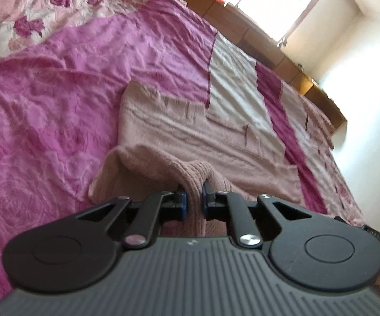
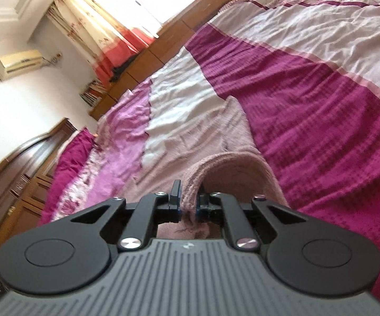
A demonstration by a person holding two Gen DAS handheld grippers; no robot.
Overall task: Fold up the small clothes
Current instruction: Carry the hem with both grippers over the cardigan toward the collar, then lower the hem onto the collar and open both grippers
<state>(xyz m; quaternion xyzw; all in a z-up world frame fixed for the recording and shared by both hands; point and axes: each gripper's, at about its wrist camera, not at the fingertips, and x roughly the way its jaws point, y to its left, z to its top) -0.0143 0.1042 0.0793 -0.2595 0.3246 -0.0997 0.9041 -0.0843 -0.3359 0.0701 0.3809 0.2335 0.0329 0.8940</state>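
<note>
A pale pink knitted garment (image 1: 179,137) lies spread on the bed. My left gripper (image 1: 193,197) is shut on a bunched near edge of it and lifts that edge a little off the bedspread. In the right wrist view the same pink knit (image 2: 205,134) stretches away from me. My right gripper (image 2: 188,200) is shut on another part of its near edge, which curls up in a loop beside the fingers.
The bedspread (image 1: 58,92) has magenta, pink floral and white patches. A wooden headboard ledge (image 1: 266,42) runs along the far side under a bright window (image 1: 276,2). A curtain (image 2: 97,34), an air conditioner (image 2: 18,62) and a dark wooden wardrobe (image 2: 18,173) stand beyond the bed.
</note>
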